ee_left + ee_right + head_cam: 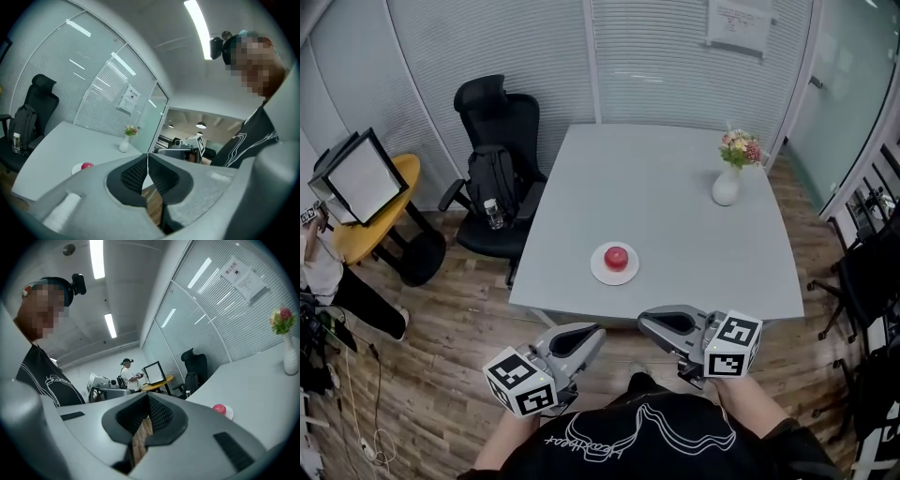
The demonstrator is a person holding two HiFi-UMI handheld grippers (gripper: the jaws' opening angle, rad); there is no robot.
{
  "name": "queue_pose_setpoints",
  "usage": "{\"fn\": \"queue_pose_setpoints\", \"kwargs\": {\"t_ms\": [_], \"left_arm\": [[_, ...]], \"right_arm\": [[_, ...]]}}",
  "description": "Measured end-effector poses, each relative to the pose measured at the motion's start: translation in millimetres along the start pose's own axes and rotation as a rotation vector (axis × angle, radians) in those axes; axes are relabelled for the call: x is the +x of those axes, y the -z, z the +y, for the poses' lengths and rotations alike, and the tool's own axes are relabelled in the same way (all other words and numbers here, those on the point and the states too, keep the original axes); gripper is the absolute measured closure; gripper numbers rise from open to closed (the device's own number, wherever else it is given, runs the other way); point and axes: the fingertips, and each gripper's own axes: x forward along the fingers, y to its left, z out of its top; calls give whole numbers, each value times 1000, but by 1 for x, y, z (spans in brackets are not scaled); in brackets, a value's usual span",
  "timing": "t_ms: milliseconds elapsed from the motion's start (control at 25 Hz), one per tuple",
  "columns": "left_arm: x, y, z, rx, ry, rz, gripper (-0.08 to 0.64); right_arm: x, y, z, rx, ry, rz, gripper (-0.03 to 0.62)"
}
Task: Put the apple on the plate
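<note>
A red apple (pixel 617 256) lies on a small white plate (pixel 602 273) near the front edge of the grey table (pixel 666 178). Both grippers hover off the table, in front of its near edge and close to the person's body. My left gripper (pixel 598 330) points toward the right one, jaws shut with nothing between them. My right gripper (pixel 642 322) points left, also shut and empty. The left gripper view shows its closed tips (pixel 147 154), with the apple (pixel 86 165) far off to the left. In the right gripper view, the apple (pixel 218 408) on its plate (pixel 229 414) lies to the right of the closed tips (pixel 149 396).
A white vase of flowers (pixel 727 178) stands at the table's right side. A black office chair with a backpack (pixel 495 173) is left of the table. Further left are a yellow round table (pixel 389 202) with a panel, and a person. More black chairs (pixel 862 272) line the right wall.
</note>
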Motion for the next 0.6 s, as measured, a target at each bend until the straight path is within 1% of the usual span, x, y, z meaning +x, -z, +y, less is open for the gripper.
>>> {"fn": "queue_pose_setpoints", "kwargs": {"t_ms": [160, 600], "left_arm": [[-7, 2, -13, 60, -12, 2, 543], [-17, 5, -26, 93, 6, 1, 543]], "right_arm": [[-1, 4, 12, -17, 13, -8, 583], [-5, 12, 25, -18, 41, -17, 583]]}}
